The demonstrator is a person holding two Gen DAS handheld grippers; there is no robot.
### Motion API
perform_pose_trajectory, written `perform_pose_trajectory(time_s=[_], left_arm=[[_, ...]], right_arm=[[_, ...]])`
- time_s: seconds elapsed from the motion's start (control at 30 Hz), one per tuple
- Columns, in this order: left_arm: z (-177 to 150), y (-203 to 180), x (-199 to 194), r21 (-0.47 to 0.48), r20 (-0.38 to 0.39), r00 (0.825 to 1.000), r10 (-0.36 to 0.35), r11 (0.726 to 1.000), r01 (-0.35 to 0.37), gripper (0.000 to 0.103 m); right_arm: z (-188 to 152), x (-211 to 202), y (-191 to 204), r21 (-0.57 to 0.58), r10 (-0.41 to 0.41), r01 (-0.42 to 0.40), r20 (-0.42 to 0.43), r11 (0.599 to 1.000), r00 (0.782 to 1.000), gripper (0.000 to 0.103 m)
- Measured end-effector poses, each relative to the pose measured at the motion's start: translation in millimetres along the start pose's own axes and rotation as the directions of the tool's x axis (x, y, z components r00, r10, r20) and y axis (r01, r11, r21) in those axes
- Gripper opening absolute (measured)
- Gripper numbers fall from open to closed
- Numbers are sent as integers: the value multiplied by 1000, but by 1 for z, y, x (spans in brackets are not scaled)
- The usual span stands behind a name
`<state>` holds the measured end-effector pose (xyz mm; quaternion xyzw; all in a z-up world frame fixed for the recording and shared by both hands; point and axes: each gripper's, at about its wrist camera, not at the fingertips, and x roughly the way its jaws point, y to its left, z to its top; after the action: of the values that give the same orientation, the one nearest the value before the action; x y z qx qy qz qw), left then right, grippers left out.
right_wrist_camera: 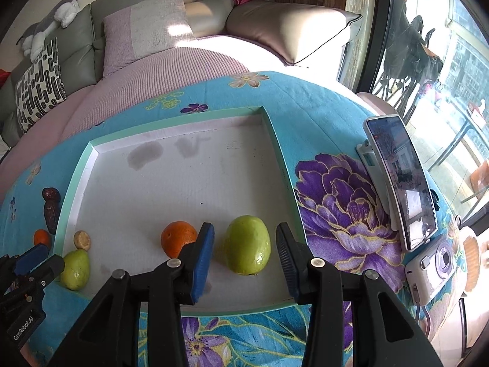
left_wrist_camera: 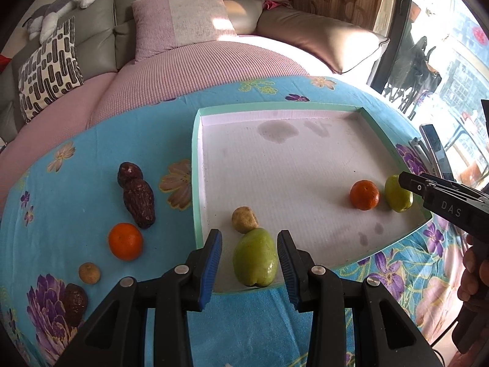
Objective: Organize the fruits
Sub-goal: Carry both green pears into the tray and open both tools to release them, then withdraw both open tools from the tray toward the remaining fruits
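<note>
A white tray point(left_wrist_camera: 275, 106) with a mint rim lies on the blue flowered cloth. At its near left, a green fruit point(left_wrist_camera: 255, 257) rests between the fingers of my open left gripper point(left_wrist_camera: 250, 240), with a small tan fruit point(left_wrist_camera: 244, 219) just behind it. At the tray's near right, a second green fruit point(right_wrist_camera: 248, 249) sits between the fingers of my open right gripper point(right_wrist_camera: 245, 229), with a gap on each side. An orange point(right_wrist_camera: 178, 238) lies to its left. Outside the tray lie another orange point(left_wrist_camera: 125, 241), dark dates point(left_wrist_camera: 137, 197) and a tan fruit point(left_wrist_camera: 89, 272).
A phone on a stand point(right_wrist_camera: 400, 180) and a small camera point(right_wrist_camera: 434, 263) stand right of the tray point(right_wrist_camera: 171, 117). A pink-covered sofa with cushions point(left_wrist_camera: 180, 20) lies behind the table. A glass door point(right_wrist_camera: 428, 61) is at the right. A hand point(left_wrist_camera: 472, 275) holds the right gripper.
</note>
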<state>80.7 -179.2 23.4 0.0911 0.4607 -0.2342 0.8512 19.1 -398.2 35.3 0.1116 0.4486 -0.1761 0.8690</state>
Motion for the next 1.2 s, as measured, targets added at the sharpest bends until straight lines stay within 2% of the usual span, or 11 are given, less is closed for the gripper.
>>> perform_pose_trajectory(time_s=[0.47, 0.7, 0.77, 0.8, 0.83, 0.9, 0.97, 1.0, 1.03, 1.07, 1.2], left_arm=[[-3, 29, -4, -82, 7, 999, 46, 996, -45, 44], [-6, 47, -5, -126, 4, 997, 83, 989, -82, 48], [-7, 51, -4, -134, 0, 995, 100, 986, -99, 63], [-8, 53, -3, -140, -3, 994, 109, 984, -108, 67], [-8, 55, -2, -144, -7, 993, 114, 983, -114, 70], [-10, 59, 0, -154, -16, 992, 124, 980, -125, 75], [-11, 64, 3, -164, -24, 990, 140, 976, -142, 88], [-12, 66, 4, -168, -25, 988, 150, 974, -152, 90], [-13, 69, 4, -173, -24, 987, 159, 972, -161, 94], [-14, 71, 4, -180, -22, 986, 167, 969, -169, 98], [-17, 82, 4, -208, -20, 984, 180, 962, -180, 103]], right_arm=[[-13, -15, 43, -113, 19, -18, 9, 993, 1000, 43], [-16, -10, 50, -134, 27, -28, -8, 991, 1000, 43], [-17, -6, 50, -128, 40, -42, -22, 991, 999, 50], [-17, -4, 50, -122, 43, -46, -26, 991, 999, 62], [-17, -3, 50, -118, 43, -46, -28, 992, 999, 68], [-17, -3, 49, -113, 45, -48, -29, 992, 999, 68], [-18, -1, 48, -111, 47, -50, -32, 992, 998, 69], [-18, 0, 48, -112, 45, -48, -34, 992, 998, 72], [-18, 0, 48, -113, 42, -46, -34, 992, 999, 81], [-18, 1, 48, -114, 40, -44, -33, 993, 999, 84], [-18, 1, 48, -112, 46, -48, -24, 993, 999, 86]])
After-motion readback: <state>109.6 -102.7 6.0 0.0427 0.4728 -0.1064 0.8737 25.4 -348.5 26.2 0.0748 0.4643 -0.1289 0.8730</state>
